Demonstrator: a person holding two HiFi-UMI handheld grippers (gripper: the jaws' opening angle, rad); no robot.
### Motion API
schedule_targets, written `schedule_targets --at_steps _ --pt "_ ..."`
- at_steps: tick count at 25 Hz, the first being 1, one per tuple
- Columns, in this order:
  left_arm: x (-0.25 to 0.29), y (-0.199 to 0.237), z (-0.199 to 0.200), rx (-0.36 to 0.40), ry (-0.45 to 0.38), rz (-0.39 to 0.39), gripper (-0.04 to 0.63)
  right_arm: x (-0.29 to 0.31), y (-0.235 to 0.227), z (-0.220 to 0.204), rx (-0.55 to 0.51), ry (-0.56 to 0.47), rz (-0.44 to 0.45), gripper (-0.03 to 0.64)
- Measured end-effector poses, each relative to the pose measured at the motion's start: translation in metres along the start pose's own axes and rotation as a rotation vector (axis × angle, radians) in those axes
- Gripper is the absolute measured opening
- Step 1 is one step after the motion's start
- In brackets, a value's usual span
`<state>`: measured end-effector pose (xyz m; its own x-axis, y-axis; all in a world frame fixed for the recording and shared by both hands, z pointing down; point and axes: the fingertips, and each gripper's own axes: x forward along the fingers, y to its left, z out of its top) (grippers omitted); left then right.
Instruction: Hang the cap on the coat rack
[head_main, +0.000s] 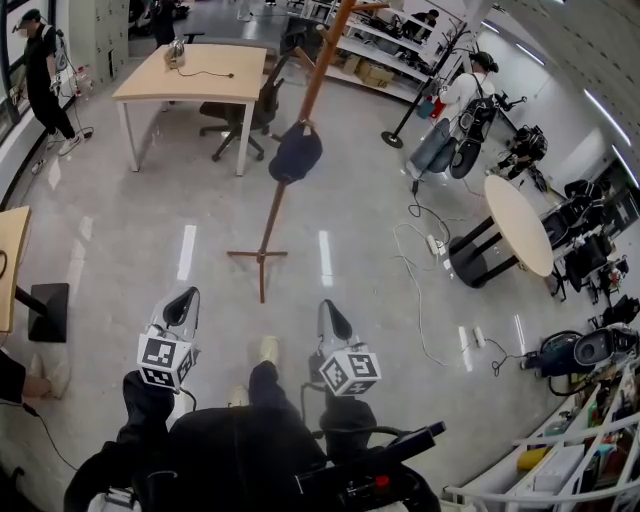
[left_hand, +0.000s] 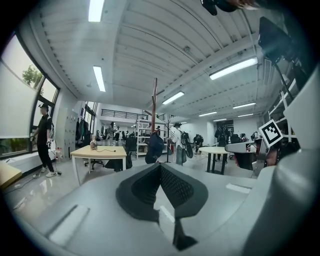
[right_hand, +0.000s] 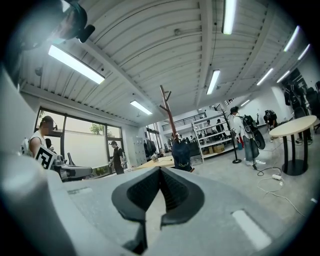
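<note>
Left hand-held gripper (head_main: 186, 298), right hand-held gripper (head_main: 329, 310) closed; cap (head_main: 295, 152) hides its peg.

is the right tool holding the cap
No, the cap hangs on the coat rack, and the right tool is shut with nothing between its jaws.

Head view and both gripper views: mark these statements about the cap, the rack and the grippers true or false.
1. The dark blue cap hangs on the tall wooden coat rack. True.
2. The left gripper holds the cap. False: it is shut and empty, well short of the rack.
3. The right gripper is shut with nothing between its jaws. True.
4. The coat rack stands on the light wooden table. False: it stands on the floor, apart from the table.
</note>
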<state>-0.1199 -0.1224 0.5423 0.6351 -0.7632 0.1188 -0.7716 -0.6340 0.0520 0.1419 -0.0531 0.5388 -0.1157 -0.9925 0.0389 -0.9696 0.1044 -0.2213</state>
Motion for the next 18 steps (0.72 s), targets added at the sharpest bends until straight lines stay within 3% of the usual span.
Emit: schedule_targets --at_steps 4,18 --pt "-0.008 0.002 -0.003 0.030 -0.002 0.026 0.003 -0.006 0.001 0.000 0.003 -0.002 0.010 0.003" --pt "-0.015 -0.006 -0.003 -0.001 -0.007 0.024 0.003 -0.017 0.003 -0.006 -0.022 -0.011 0.023 0.002"
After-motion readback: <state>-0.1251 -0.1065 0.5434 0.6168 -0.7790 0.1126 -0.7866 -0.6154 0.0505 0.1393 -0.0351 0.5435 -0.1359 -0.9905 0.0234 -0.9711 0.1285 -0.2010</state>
